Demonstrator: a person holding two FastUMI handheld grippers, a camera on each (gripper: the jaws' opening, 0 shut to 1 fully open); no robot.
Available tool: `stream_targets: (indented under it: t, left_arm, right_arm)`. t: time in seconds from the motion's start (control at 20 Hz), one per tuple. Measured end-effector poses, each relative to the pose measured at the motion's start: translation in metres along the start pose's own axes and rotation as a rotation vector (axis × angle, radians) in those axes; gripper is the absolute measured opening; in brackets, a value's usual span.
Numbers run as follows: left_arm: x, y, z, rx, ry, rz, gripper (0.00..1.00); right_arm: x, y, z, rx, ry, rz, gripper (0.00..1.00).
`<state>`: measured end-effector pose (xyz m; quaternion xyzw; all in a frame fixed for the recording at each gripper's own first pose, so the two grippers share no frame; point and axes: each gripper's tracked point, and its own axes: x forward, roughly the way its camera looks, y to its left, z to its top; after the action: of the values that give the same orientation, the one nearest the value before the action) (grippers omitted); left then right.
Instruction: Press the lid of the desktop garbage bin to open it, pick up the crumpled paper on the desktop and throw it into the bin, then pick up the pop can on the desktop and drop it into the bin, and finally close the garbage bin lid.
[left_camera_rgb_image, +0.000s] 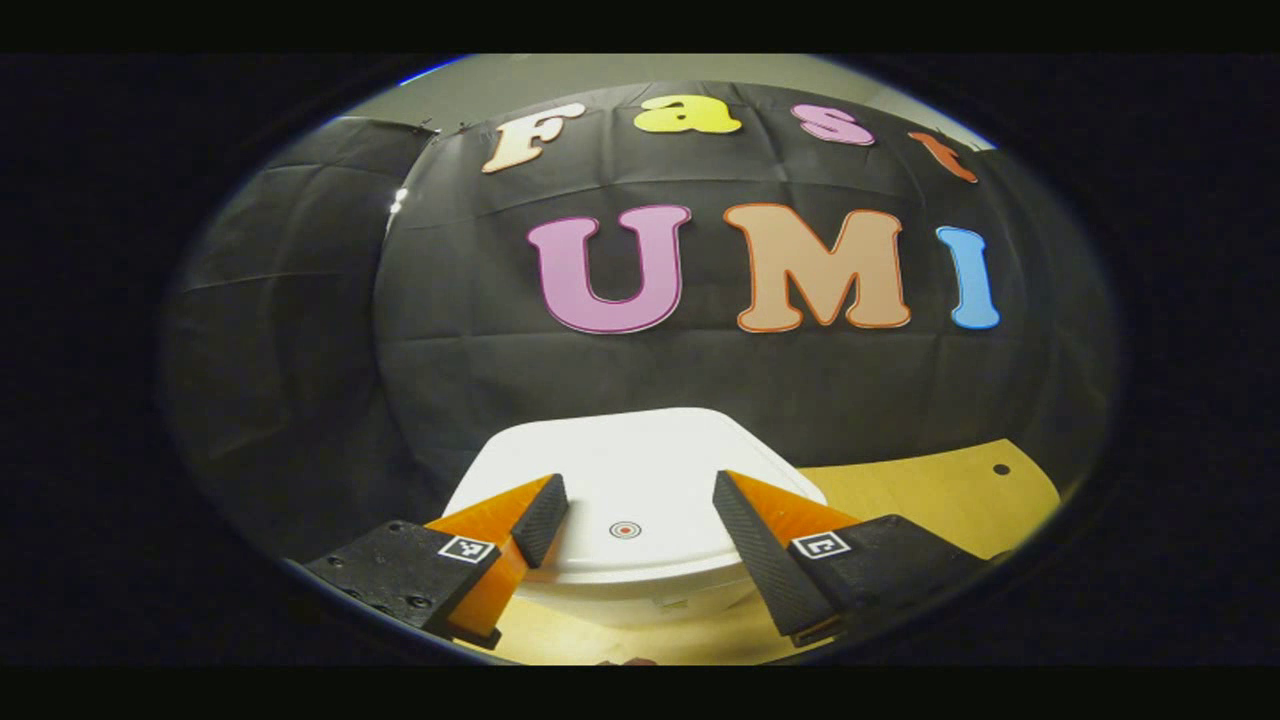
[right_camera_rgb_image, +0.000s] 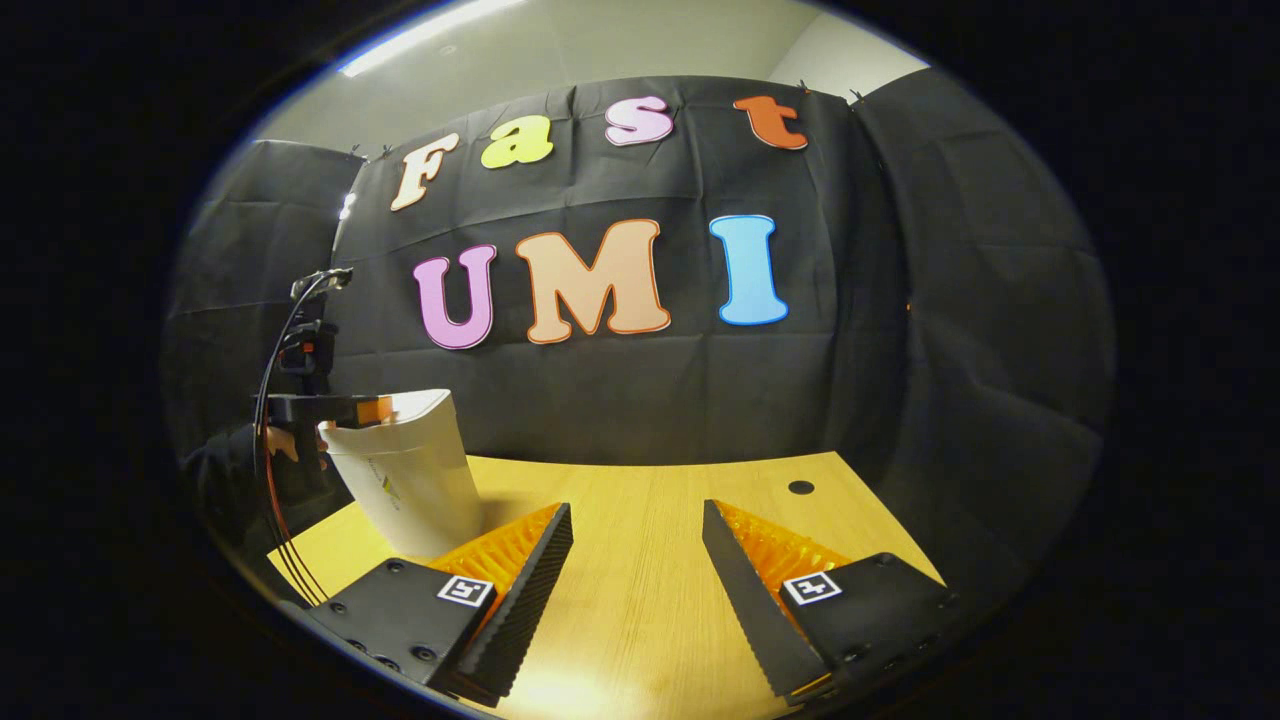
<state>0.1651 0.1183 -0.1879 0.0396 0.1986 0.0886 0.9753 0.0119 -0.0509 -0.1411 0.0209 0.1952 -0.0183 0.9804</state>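
left gripper view: the left gripper (left_camera_rgb_image: 632, 520) hangs over the white desktop garbage bin (left_camera_rgb_image: 640, 590), its two fingers spread apart with nothing between them. the bin's lid (left_camera_rgb_image: 640, 470) is down and lies flat; a small round red-ringed mark (left_camera_rgb_image: 625, 530) sits on the lid near its front edge, in the gap between the fingertips. whether the fingers touch the lid cannot be told from this angle. the bin stands on a light wooden desktop (left_camera_rgb_image: 930, 495), close to the black cloth wall (left_camera_rgb_image: 450, 380) behind it; a small dark round hole (left_camera_rgb_image: 1001, 469) shows in the desktop to the right of the bin. right gripper view: the right gripper (right_camera_rgb_image: 635, 550) is held low over the bare wooden desktop, jaws wide apart, holding nothing. from this side the garbage bin is at the left, a white tapered tub standing upright on the desktop near its left edge, with a small mark on its side too small to make out. the left gripper reaches in over the top of the bin from the left, with a dark cable (right_camera_rgb_image: 270, 450) looping down from it and part of a hand (right_camera_rgb_image: 290, 445) behind it. the same dark hole shows in the desktop toward the far right.
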Motion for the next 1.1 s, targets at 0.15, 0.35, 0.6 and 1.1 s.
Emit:
stream_targets:
  t: [0.15,0.35,0.6,1.1]
  left_arm:
    - [0.001,-0.001,-0.004,-0.033,-0.003,0.002,0.92]
    - [-0.006,-0.002,0.007,-0.011,-0.095,-0.037,0.92]
    - [-0.001,-0.003,0.013,-0.023,-0.092,-0.045,0.92]
    - [-0.170,-0.085,0.111,-0.120,-0.397,-0.164,0.92]
  right_arm:
    - [0.005,0.007,-0.005,-0.016,0.012,0.018,0.90]
    - [0.010,0.014,-0.007,-0.040,0.023,0.037,0.90]
    - [0.005,0.005,0.021,-0.016,-0.020,0.026,0.90]
    - [-0.044,-0.023,0.099,0.019,-0.248,0.063,0.94]
